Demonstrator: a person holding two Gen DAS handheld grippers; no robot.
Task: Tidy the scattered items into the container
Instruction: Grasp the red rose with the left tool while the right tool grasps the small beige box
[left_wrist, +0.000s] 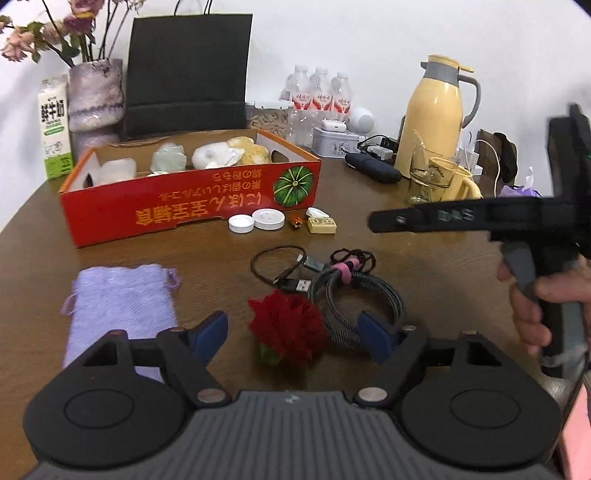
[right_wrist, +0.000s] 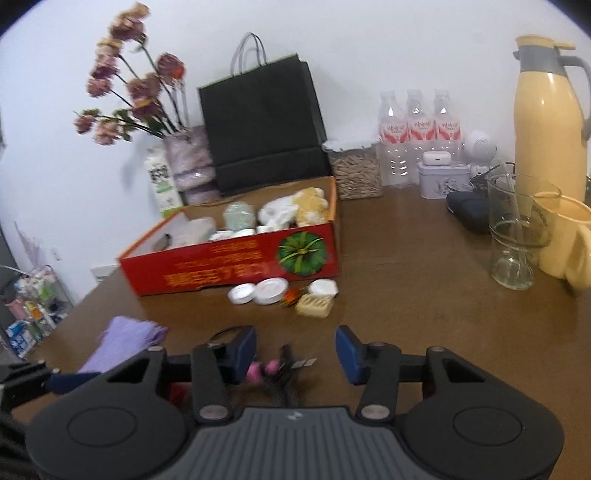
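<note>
The red flower (left_wrist: 286, 328) lies on the desk (left_wrist: 424, 266) in the lower middle of the left wrist picture, between the two fingers of the left gripper (left_wrist: 293, 332), which stand wide and do not touch it. Just to its right lies the coiled cable (left_wrist: 364, 295) with a pink tie. In the right wrist picture this cable shows low in the middle, between the half-open fingers of the right gripper (right_wrist: 295, 354); no contact is visible. The red box (left_wrist: 184, 199) stands further up, left of centre, beyond both grippers.

Left hand-held gripper (left_wrist: 291, 334) black with blue pads, silver pivot screws, grey ribbed housing, right hand-held gripper (right_wrist: 295, 354) alike
</note>
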